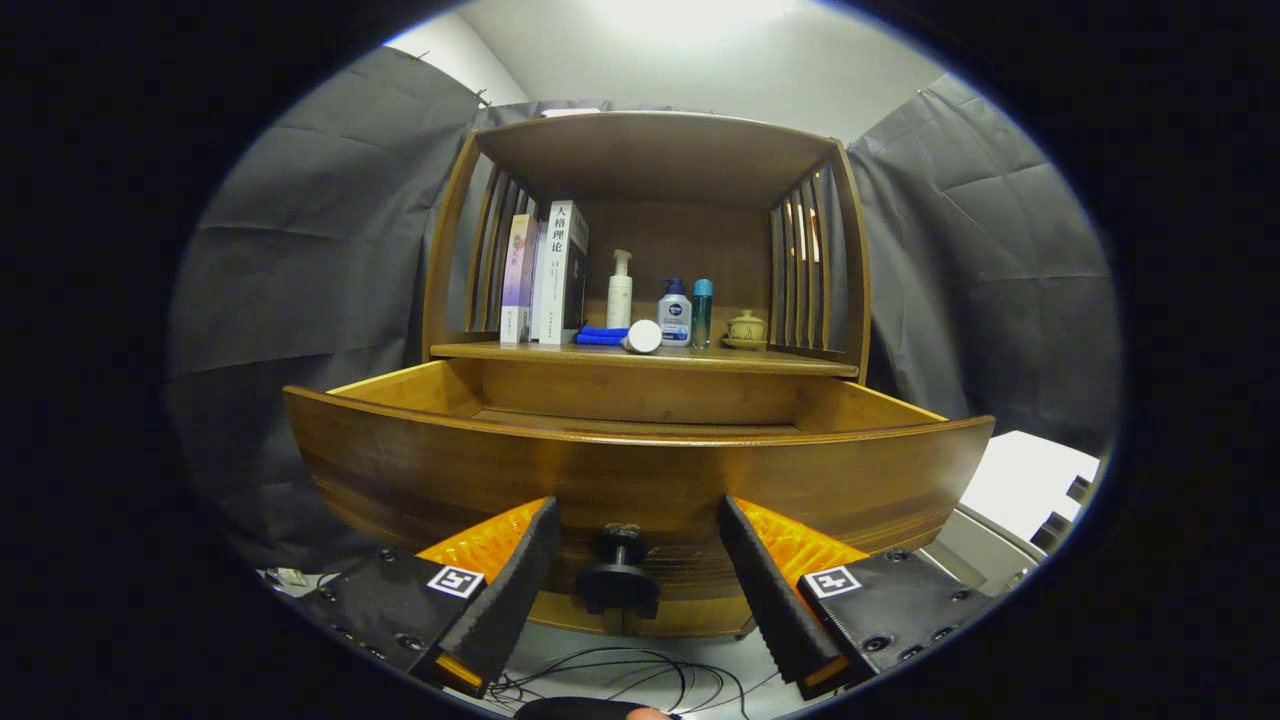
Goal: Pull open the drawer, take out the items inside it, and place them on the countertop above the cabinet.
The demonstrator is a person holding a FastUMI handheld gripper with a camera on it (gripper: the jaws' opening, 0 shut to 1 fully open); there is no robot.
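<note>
A big wooden cabinet (650, 180) stands against the dark cloth wall. Its drawer (640, 470) is pulled out toward the hand-held gripper (637, 520), and what lies inside the drawer cannot be seen from here. The countertop (800, 364) above the drawer holds books (548, 272), a white pump bottle (620, 290), a white bottle with a blue cap (675, 315), a teal bottle (703, 312), a small lidded cup (746, 328) and a tube lying down (620, 338). The hand-held gripper's fingers are spread wide. The dark drawer knob (619, 578) sits between them, and neither finger touches it. Thin cables (620, 680) lie on the floor below.
</note>
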